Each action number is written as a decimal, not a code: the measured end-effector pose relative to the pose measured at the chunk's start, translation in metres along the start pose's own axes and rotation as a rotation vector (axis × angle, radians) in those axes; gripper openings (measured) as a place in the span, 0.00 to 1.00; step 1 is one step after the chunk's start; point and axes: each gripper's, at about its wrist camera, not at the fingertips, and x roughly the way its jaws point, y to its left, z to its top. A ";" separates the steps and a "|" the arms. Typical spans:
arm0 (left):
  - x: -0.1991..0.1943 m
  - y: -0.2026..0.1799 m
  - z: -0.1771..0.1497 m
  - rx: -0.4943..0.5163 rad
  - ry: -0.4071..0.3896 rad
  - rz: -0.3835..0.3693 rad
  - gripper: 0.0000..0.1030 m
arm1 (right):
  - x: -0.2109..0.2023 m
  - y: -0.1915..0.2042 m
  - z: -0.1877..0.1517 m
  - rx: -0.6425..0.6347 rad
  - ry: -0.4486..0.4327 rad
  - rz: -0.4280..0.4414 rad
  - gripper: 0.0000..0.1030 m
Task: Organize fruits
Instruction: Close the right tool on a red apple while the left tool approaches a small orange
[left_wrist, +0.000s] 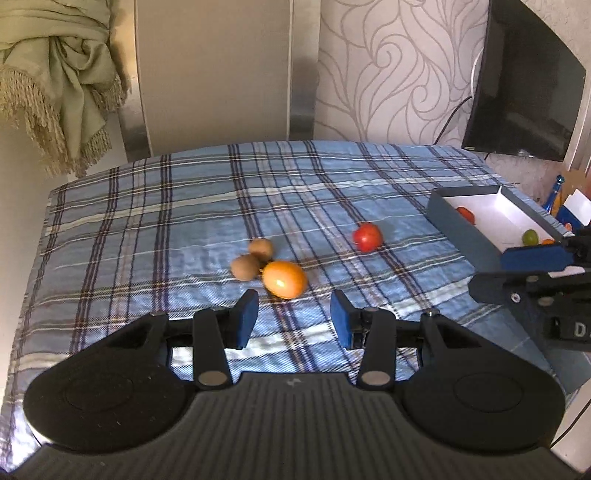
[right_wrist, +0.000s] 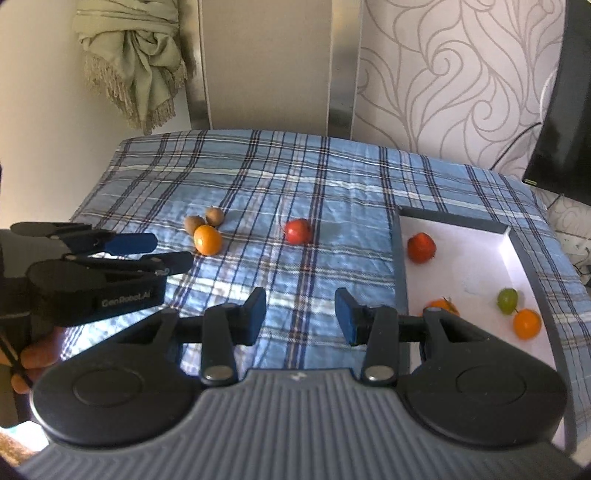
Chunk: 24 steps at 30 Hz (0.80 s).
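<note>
An orange (left_wrist: 285, 279) lies on the plaid cloth touching two brown kiwis (left_wrist: 245, 266), with a red fruit (left_wrist: 366, 236) to their right. My left gripper (left_wrist: 294, 318) is open and empty, just short of the orange. My right gripper (right_wrist: 300, 315) is open and empty above the cloth, left of the grey box (right_wrist: 399, 258). The box holds a red fruit (right_wrist: 421, 247), a green fruit (right_wrist: 507, 300) and two oranges (right_wrist: 527, 324). In the right wrist view the loose orange (right_wrist: 207, 240), kiwis (right_wrist: 214, 216) and red fruit (right_wrist: 298, 231) lie further off.
The table (left_wrist: 147, 206) with blue plaid cloth stands against a wall. A fringed curtain (left_wrist: 62, 81) hangs at the back left. A dark TV (left_wrist: 524, 85) stands at the back right. Clutter (left_wrist: 569, 203) sits beyond the box.
</note>
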 end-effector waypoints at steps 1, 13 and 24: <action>0.001 0.002 0.001 0.003 0.002 0.006 0.47 | 0.003 0.001 0.002 0.001 -0.002 0.004 0.43; 0.008 0.007 0.009 0.056 0.032 0.059 0.47 | 0.047 0.011 0.013 0.040 -0.036 0.039 0.43; 0.032 0.003 0.012 0.017 0.032 0.048 0.48 | 0.073 0.000 0.023 0.021 -0.033 -0.020 0.43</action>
